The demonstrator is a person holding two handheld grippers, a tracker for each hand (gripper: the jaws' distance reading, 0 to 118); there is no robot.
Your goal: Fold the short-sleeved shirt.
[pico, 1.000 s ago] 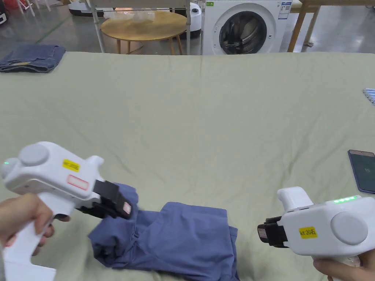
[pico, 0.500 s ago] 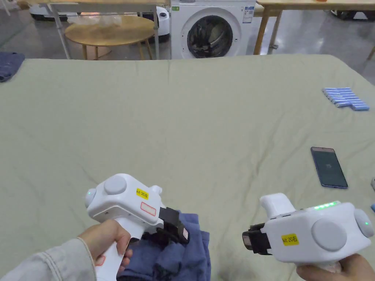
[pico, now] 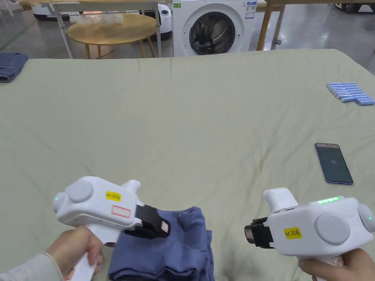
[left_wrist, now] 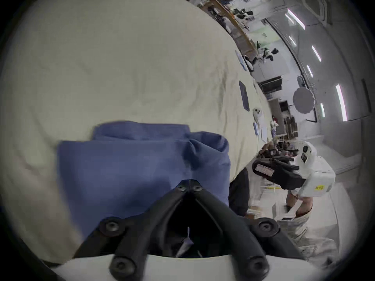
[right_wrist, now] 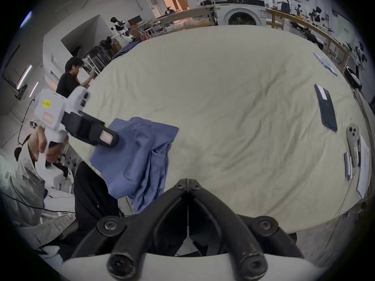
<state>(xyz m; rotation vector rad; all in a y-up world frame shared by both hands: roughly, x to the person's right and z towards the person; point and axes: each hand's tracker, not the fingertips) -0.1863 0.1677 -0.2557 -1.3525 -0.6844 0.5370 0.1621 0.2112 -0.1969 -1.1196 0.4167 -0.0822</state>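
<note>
Two tools closed (both empty), left tool (pico: 163,227) over folded shirt (pico: 172,248), right tool (pico: 251,234) beside it, long axis unclear

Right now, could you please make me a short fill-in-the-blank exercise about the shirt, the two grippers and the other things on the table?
1. The folded shirt is ____ in colour.
2. The jaws of the right gripper are ____, with nothing between them.
3. The phone lies on the table on the ____ gripper's side.
4. Behind the table stands a white ____ machine.

Missing words: blue; shut; right; washing
</note>
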